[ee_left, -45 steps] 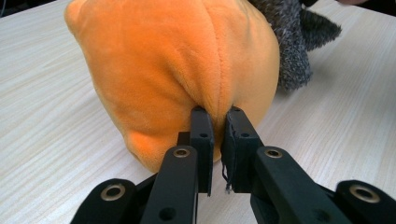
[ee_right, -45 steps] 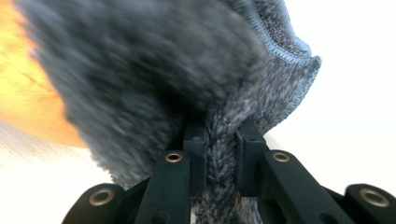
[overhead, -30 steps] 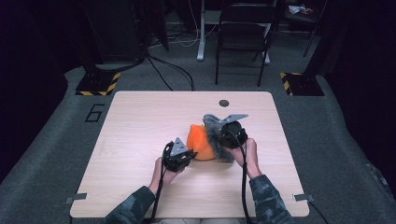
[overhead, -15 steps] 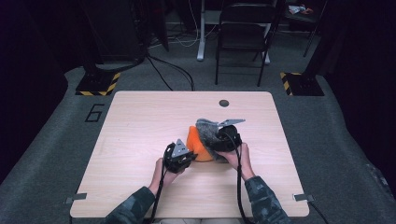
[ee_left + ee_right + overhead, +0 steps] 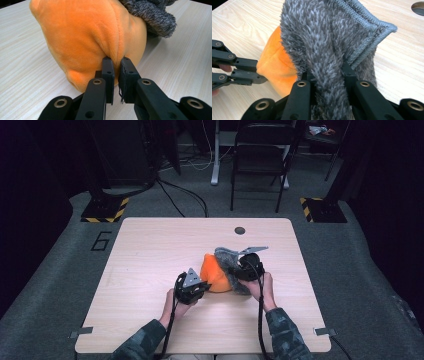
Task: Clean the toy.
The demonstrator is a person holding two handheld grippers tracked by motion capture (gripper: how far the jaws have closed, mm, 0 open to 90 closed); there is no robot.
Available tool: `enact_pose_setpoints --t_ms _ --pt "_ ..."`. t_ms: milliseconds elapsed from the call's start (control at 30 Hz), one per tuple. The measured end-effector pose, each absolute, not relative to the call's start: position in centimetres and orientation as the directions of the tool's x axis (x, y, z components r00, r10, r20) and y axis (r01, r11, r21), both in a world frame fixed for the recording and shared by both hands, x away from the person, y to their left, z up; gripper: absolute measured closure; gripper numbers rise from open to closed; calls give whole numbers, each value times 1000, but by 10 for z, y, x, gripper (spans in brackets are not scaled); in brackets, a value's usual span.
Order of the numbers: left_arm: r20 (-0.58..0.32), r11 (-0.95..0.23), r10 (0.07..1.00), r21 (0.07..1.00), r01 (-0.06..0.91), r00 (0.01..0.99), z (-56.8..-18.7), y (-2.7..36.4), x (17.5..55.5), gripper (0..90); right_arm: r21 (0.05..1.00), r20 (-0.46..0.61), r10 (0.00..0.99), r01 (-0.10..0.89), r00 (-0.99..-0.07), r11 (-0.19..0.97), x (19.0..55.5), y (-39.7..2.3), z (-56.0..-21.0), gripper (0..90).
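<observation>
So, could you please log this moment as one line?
left gripper: shut on orange plush | right gripper: just closing, shut on grey cloth | table

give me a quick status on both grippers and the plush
Left gripper shut on orange plush. Right gripper jaws just closing, pinching grey fuzzy cloth draped on the plush. Nothing in the way on the table.

One camera looks down on the desk [image 5: 150,270] from high up. Two ride on the tools, very close. All see the orange plush [image 5: 215,272].
</observation>
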State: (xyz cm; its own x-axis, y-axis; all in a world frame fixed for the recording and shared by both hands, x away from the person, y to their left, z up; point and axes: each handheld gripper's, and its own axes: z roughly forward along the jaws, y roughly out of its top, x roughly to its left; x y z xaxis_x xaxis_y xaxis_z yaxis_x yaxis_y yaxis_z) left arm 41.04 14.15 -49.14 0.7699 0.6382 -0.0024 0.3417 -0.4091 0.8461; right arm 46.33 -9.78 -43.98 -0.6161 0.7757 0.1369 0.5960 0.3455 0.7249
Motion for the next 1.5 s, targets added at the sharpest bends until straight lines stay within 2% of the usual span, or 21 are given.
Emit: enact_pose_setpoints --t_ms 133,233,333,633,733,833,900,1000,1133,1167,1200,1300,1400,1500 --pt "-10 -405 642 845 350 767 -492 144 412 832 708 126 795 615 -593 346 465 -102 -441 755" --pt "-25 -394 644 846 359 765 -493 145 413 832 692 177 807 654 -564 305 471 -112 -452 756" --pt "-21 -394 645 847 356 764 -493 144 413 832 686 182 809 661 -559 303 471 -113 -454 757" --pt "-16 -396 646 848 353 763 -493 145 413 831 653 172 835 695 -523 301 477 -124 -465 760" --pt "-20 -394 647 847 357 762 -493 145 414 831 638 138 850 702 -509 317 477 -123 -470 762" --pt "-20 -389 654 849 358 756 -493 147 415 831 583 130 867 745 -481 325 481 -125 -487 764" --pt "-25 -380 659 852 361 752 -494 148 415 831 578 128 869 748 -478 326 482 -126 -490 765" --pt "-32 -374 662 852 367 749 -494 148 415 830 587 125 867 741 -482 327 482 -128 -483 769" --pt "-35 -374 660 851 368 751 -494 149 416 830 650 121 866 698 -486 301 477 -133 -457 772" --pt "-29 -373 664 853 364 747 -494 148 415 829 688 118 858 664 -501 293 473 -133 -441 772" --pt "-29 -373 664 853 364 747 -494 148 415 829 688 118 858 664 -501 293 473 -133 -441 772" --pt "-26 -370 667 855 362 745 -494 148 416 827 730 86 815 593 -573 339 462 -117 -417 772" --pt "-25 -370 668 856 361 744 -494 148 415 824 716 86 801 596 -592 364 458 -105 -415 772" --pt "-17 -376 671 854 360 741 -493 148 415 817 670 46 779 598 -626 441 456 -85 -426 773"
